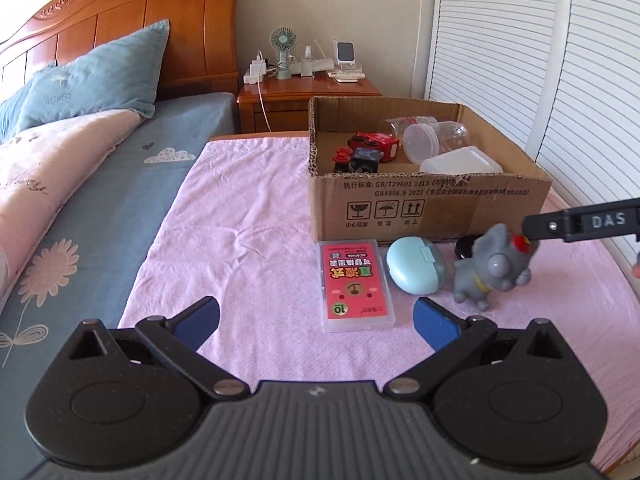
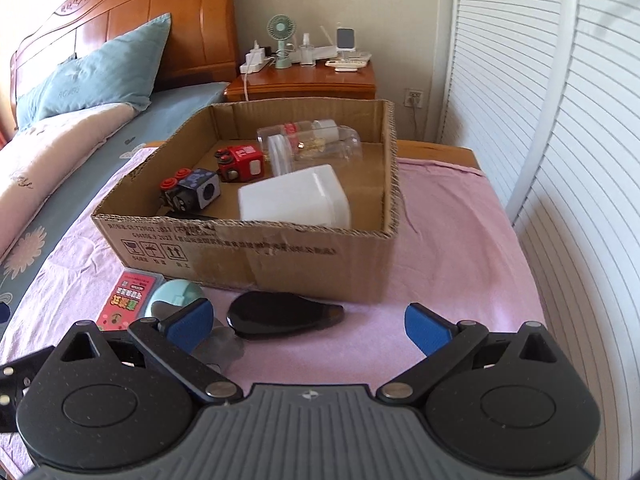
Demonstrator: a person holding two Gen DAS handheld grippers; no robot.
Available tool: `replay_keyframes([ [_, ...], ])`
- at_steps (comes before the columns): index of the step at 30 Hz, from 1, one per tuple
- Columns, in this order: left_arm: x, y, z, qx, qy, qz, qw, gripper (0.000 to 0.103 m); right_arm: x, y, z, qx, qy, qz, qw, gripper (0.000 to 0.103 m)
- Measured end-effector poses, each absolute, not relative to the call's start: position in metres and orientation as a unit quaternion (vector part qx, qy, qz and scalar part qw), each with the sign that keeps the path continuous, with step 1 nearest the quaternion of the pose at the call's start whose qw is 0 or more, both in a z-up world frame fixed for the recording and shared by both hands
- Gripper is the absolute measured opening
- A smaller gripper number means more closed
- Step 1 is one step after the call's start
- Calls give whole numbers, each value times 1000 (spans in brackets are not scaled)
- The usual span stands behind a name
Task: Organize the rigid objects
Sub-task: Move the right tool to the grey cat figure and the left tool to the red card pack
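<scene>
A cardboard box (image 1: 428, 208) stands on the pink cloth and holds red and black toy cubes (image 1: 374, 146), clear jars (image 1: 436, 136) and a white container (image 1: 460, 164). In front of it lie a pink card case (image 1: 356, 284), a light blue oval case (image 1: 416, 266), a grey toy dog (image 1: 490, 268) and a black oval object (image 2: 280, 314). My left gripper (image 1: 318, 320) is open and empty, near the card case. My right gripper (image 2: 310, 324) is open, above the black object; its left finger (image 2: 192, 322) is by the grey toy (image 2: 224, 346).
The box (image 2: 320, 256) sits on a low table covered by pink cloth (image 1: 248, 232). A bed with pillows (image 1: 92, 80) lies to the left. A nightstand (image 1: 308, 92) with a fan and chargers stands behind. White louvred doors (image 1: 560, 80) line the right.
</scene>
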State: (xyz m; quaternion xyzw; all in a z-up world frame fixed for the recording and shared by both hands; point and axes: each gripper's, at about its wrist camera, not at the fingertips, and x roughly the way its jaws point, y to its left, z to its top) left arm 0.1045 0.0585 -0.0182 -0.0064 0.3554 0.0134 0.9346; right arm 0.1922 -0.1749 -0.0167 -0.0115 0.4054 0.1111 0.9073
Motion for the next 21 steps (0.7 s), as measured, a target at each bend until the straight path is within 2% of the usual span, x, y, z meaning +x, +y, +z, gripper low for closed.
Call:
replay_keyframes([
  [11,102,57,-20,-8,355,-2,935,102,169,-215,-27,-16,423,67,904,103],
  [16,101,58,-21,-11,358,-5,934,102,157,-205,-18,-1,412,132,901,103],
  [21,107,56,-27,-7,368,-15,930,102,153,-170,-34,-50,434,177,882,103],
])
